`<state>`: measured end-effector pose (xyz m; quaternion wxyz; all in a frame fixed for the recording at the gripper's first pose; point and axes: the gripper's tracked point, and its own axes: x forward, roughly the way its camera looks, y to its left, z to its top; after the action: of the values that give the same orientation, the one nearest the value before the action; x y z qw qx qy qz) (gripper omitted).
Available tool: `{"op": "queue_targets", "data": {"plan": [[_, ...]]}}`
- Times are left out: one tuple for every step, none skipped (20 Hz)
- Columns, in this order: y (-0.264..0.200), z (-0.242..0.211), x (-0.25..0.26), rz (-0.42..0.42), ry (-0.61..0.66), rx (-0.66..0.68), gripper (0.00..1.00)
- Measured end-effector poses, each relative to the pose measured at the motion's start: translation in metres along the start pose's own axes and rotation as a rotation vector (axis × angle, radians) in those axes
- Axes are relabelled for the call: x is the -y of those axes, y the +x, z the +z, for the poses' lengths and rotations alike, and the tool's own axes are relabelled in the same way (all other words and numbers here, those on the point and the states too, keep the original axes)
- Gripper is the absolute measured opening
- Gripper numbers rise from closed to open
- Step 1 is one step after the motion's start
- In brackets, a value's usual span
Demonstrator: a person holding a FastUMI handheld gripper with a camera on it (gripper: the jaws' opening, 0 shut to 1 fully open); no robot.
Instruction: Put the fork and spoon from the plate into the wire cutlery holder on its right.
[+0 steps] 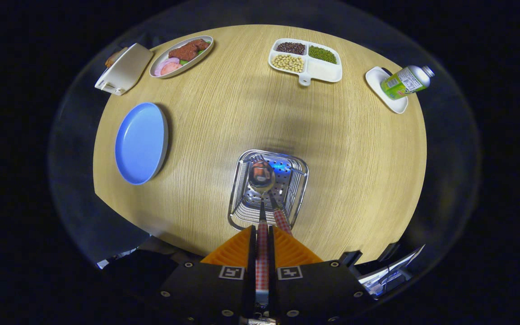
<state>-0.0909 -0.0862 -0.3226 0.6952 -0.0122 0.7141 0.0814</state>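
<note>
My gripper (pixel 262 232) is shut on the checked handle of the spoon (pixel 261 177). The spoon's shiny bowl hangs just ahead of the fingers, inside the mouth of the wire cutlery holder (pixel 240 170). A second checked handle, the fork (pixel 281 220), leans in the holder right beside the spoon's handle; its tines are hidden behind the spoon bowl. The blue plate (pixel 141 142) lies to the left of the holder with nothing on it.
Beyond the holder, at the round wooden table's far edge, stand a divided dish of beans (pixel 305 60), an oval dish of food (pixel 181 56), a white lidded box (pixel 123 68), and a can lying on a small white dish (pixel 405 82).
</note>
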Motion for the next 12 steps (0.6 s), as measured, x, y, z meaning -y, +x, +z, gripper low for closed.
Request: {"op": "queue_targets", "data": {"plan": [[-0.004,0.001,0.002,-0.005,0.007,0.002,0.12],[-0.001,0.001,0.002,-0.004,0.017,0.006,0.12],[-0.001,0.004,0.004,-0.008,0.029,0.022,0.12],[-0.001,0.005,0.004,-0.011,0.048,0.036,0.12],[-0.004,0.009,0.005,-0.013,0.069,0.060,0.12],[-0.008,0.013,0.006,-0.011,0.094,0.095,0.12],[-0.014,0.017,0.005,-0.003,0.118,0.133,0.12],[-0.020,0.021,0.005,0.006,0.141,0.168,0.14],[-0.027,0.024,0.005,0.014,0.164,0.206,0.15],[-0.033,0.029,0.005,0.021,0.177,0.245,0.20],[-0.039,0.031,0.003,0.027,0.184,0.286,0.24],[-0.046,0.036,0.000,0.036,0.183,0.329,0.36]]}}
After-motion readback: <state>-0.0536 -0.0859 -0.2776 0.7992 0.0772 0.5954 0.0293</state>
